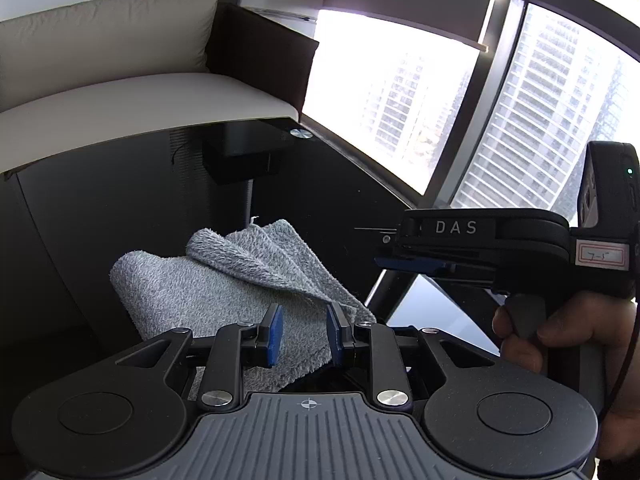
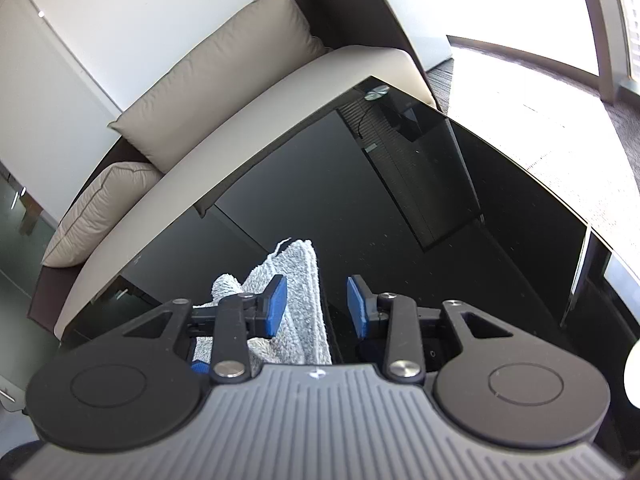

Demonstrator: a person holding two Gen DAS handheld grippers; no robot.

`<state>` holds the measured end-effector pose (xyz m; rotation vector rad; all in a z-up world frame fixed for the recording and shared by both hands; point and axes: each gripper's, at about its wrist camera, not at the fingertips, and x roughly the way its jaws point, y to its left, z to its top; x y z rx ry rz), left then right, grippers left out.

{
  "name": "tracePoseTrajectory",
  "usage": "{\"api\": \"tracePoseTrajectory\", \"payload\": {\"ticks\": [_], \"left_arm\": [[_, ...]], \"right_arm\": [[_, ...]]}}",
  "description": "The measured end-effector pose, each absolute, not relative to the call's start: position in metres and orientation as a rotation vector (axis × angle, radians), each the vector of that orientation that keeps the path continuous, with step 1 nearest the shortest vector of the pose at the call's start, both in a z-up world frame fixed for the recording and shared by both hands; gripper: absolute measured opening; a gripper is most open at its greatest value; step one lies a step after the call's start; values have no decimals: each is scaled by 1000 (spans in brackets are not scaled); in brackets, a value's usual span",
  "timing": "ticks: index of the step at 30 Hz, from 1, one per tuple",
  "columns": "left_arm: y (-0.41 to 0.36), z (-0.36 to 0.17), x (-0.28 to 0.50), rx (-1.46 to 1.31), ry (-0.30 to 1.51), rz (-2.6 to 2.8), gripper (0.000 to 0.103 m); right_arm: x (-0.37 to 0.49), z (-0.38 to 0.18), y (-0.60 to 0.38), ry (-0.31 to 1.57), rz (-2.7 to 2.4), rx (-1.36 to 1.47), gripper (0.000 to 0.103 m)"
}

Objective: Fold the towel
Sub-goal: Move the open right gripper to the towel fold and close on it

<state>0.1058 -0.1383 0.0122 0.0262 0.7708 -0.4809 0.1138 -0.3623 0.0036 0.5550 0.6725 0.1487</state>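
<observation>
We see the grey towel point(image 1: 224, 280) lying folded on the black worktop point(image 1: 120, 208). Left gripper point(image 1: 305, 334) and right gripper point(image 2: 317, 307) stand partly open, holding nothing; we judge a fold just released.

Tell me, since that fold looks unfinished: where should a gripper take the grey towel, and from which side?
Probably the loose flap corner of the grey towel nearest the left gripper, coming in low from the near side. That flap lies diagonally across the folded layers on the black table, with its layered edges exposed, so the pads could likely slide around them.
</observation>
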Motion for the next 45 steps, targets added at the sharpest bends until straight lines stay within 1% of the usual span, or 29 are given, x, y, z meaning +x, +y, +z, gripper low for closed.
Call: {"api": "tracePoseTrajectory", "payload": {"ticks": [2,6,8,11,14,25,36,43,45], "left_arm": [[-129,11,103,18,770,-467,30],[-113,10,101,18,769,-439,30],[-105,10,100,12,765,-429,34],[-95,9,99,-13,760,-422,36],[-90,9,98,-24,753,-426,37],[-74,2,97,-87,754,-429,38],[-70,3,98,-107,750,-433,40],[-67,4,95,-112,747,-430,40],[-67,4,95,-111,748,-430,40]], "right_arm": [[122,4,-352,678,183,530,38],[133,4,-332,688,215,470,38],[136,7,-322,688,236,427,38],[135,10,-305,678,262,311,38],[134,10,-291,665,273,203,38],[134,-3,-265,656,287,-52,38],[130,-10,-253,637,308,-188,37],[133,-15,-256,634,244,-181,37],[133,-14,-258,630,226,-168,35]]}}
